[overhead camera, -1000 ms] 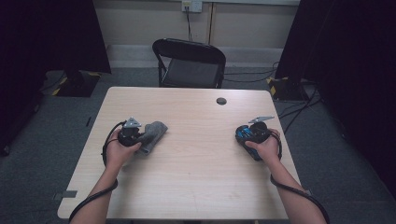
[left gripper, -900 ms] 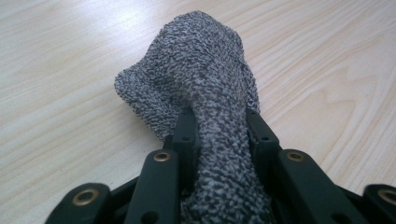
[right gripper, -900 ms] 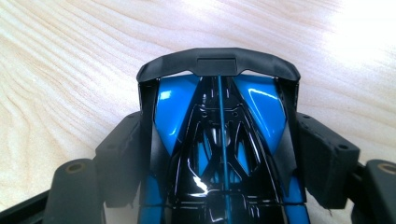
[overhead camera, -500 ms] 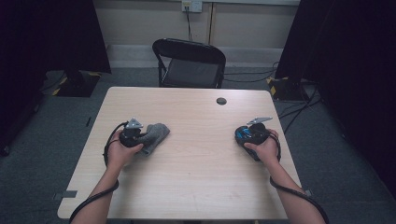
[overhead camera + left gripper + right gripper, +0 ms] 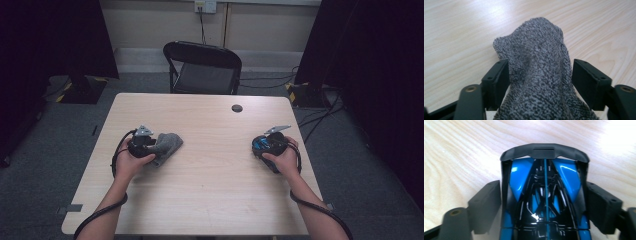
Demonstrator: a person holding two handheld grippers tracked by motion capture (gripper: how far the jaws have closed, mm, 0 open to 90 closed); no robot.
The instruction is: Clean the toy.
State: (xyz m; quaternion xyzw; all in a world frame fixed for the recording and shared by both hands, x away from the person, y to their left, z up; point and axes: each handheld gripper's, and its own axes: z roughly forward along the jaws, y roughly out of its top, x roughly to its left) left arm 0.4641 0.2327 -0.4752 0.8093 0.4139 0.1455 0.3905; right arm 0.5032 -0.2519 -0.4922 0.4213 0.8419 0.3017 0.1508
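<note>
— Left gripper (image 5: 150, 146) status?
— Fingers just opening, grey cloth (image 5: 539, 72) lying loose between them on the surface (image 5: 210, 190).
— Right gripper (image 5: 544, 202)?
— Fingers just widening, released beside the blue toy car (image 5: 544, 195).

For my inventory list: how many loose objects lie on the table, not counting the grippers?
2: a grey cloth near the table's left edge, by the left gripper, and a blue toy car near its right edge, by the right gripper.

Probably a recording lab: dark curtains (image 5: 55, 35) flank a lone wooden bench (image 5: 210, 195) on grey carpet (image 5: 45, 150), with cables (image 5: 265, 82), a wall socket (image 5: 205, 6), a folding chair (image 5: 202, 67).
</note>
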